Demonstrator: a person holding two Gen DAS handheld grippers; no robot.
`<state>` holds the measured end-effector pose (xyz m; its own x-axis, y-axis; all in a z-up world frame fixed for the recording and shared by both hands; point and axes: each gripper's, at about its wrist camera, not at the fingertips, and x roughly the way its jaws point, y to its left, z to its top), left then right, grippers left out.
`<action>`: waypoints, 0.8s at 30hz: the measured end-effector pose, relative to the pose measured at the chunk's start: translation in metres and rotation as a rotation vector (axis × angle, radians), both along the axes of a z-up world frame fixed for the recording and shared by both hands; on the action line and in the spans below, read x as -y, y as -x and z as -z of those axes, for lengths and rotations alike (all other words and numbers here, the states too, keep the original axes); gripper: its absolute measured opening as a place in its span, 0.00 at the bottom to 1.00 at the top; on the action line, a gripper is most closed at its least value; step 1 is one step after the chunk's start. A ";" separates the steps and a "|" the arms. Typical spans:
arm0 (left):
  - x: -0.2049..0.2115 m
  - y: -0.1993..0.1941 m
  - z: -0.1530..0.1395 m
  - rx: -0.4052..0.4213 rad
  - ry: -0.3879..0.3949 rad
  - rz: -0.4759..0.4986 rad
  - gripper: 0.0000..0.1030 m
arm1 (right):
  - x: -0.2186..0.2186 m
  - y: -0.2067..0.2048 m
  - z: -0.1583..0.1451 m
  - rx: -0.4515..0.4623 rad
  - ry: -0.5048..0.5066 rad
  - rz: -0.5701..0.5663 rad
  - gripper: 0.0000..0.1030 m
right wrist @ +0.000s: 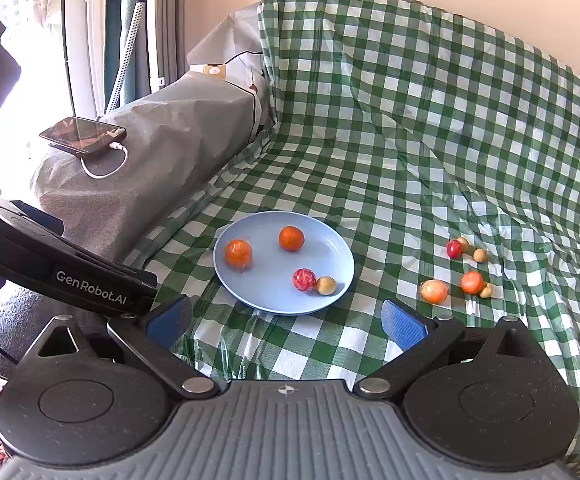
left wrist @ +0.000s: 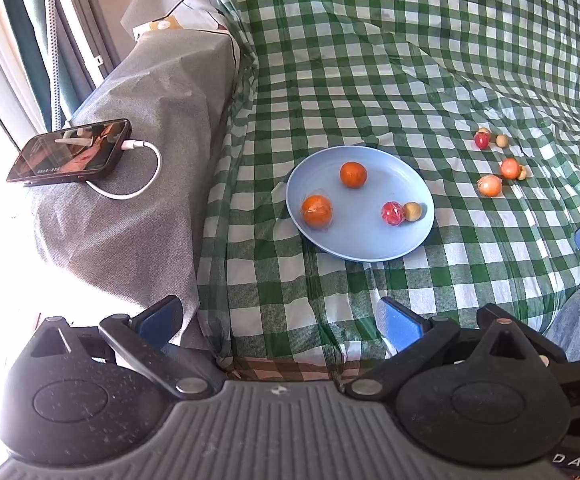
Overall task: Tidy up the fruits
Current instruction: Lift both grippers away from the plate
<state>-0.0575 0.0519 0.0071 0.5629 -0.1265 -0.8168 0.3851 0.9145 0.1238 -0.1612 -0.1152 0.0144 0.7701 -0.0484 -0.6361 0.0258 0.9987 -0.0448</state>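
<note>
Fruits sit partly on the blue plate [right wrist: 341,256]: two oranges [right wrist: 291,238], a red fruit [right wrist: 304,279] and a tan one [right wrist: 325,285]. Six more [right wrist: 433,291] lie on the checked cloth [right wrist: 409,140] nearby. The left gripper [left wrist: 280,320] and right gripper [right wrist: 288,320] hover with fingers spread, empty.

"GenRobot.AI" stands in white letters on the black body of the left claw [right wrist: 162,320], seen left of the right claw [right wrist: 286,326]. In the left wrist view, "DAS" shows at the bottom right corner of the claw's dark housing.
</note>
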 end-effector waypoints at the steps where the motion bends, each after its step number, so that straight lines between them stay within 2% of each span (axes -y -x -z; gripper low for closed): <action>1: 0.000 0.000 0.000 0.000 -0.001 0.001 1.00 | 0.000 -0.001 0.000 -0.002 0.000 0.000 0.98; 24: 0.012 -0.018 0.014 -0.044 -0.043 0.014 1.00 | 0.012 -0.018 0.018 -0.048 -0.054 0.016 0.98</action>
